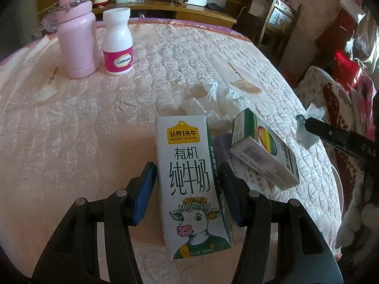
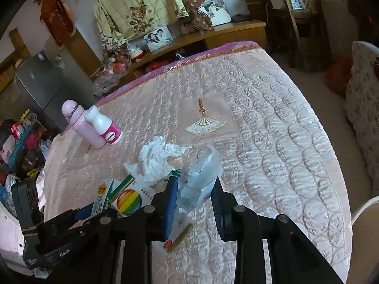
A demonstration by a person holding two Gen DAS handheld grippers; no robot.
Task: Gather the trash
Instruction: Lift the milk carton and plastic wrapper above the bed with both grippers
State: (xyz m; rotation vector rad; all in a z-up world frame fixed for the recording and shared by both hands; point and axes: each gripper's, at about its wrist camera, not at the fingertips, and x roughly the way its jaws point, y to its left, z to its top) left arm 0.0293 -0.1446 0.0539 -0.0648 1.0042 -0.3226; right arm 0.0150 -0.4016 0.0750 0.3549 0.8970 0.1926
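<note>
My left gripper [image 1: 188,168] is shut on a white milk carton [image 1: 189,179] with a cow drawing, its blue pads on both sides. Beside it on the pink quilt lie a small box with a rainbow circle [image 1: 265,146], a crumpled tissue [image 1: 210,104] and a paper sheet [image 1: 251,177]. My right gripper [image 2: 194,189] is shut on a crumpled clear plastic wrapper [image 2: 201,179]; it shows at the right edge of the left wrist view [image 1: 308,130]. The tissue [image 2: 156,158] and rainbow box [image 2: 128,201] lie left of it.
A pink flask [image 1: 75,30] and a white pill bottle [image 1: 117,42] stand at the far left of the bed [image 1: 71,130]. A small card [image 2: 177,234] lies under my right gripper. A wooden shelf with photos [image 1: 165,7] runs behind the bed; cluttered floor on both sides.
</note>
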